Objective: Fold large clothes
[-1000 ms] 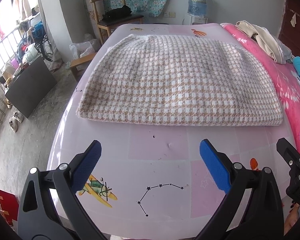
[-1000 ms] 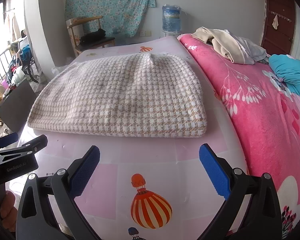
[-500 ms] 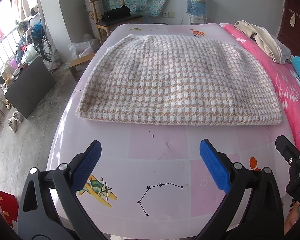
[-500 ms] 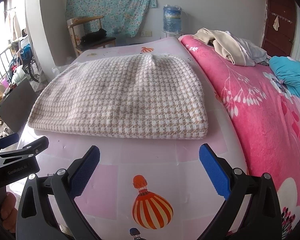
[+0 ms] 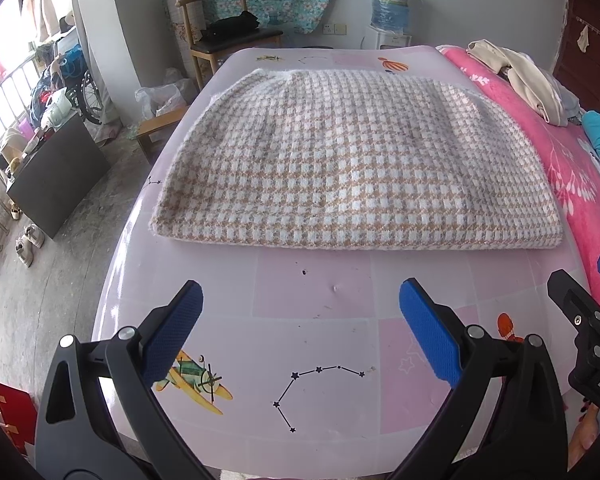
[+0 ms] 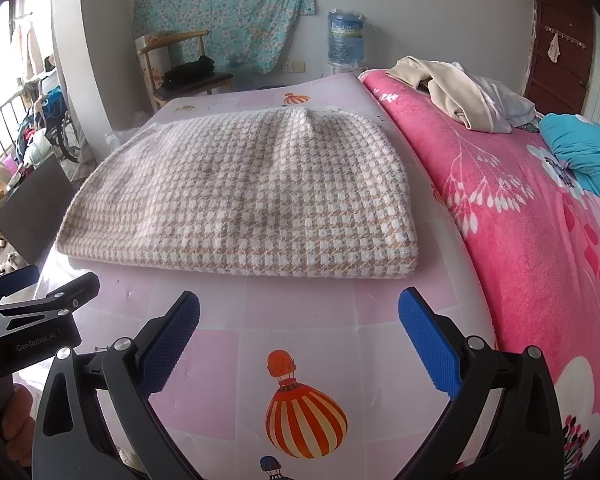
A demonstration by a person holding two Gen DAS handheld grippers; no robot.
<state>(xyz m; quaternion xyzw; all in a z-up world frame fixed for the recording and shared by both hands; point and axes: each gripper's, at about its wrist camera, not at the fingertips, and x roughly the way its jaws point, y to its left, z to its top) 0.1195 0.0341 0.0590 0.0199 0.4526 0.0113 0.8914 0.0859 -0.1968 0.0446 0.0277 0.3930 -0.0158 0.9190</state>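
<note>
Nearest the cameras, the left gripper (image 5: 300,320) hangs over the pink mat (image 5: 312,344) with its 2 blue-padded fingers spread wide and nothing between them; a yellow plane print and a star pattern lie on the mat below it. The right gripper (image 6: 300,322) is beside it, fingers just as wide and empty, above a striped balloon print (image 6: 305,420). Each gripper shows at the edge of the other's view.

Just beyond both sets of fingertips, apart from them, lies the sweater (image 5: 352,164), a checked beige and white knit folded into a thick flat slab. Its near folded edge runs straight across the mat, and the whole piece sits on the mat's middle and far part.

To the right, touching the mat's edge, a pink blanket (image 6: 540,216) with white flowers spreads out, with a heap of cream clothes (image 6: 452,88) on it and something teal further right. Farther back stand a wooden chair (image 5: 220,36), a water bottle (image 5: 390,4) and a floral cloth hung on the wall.
</note>
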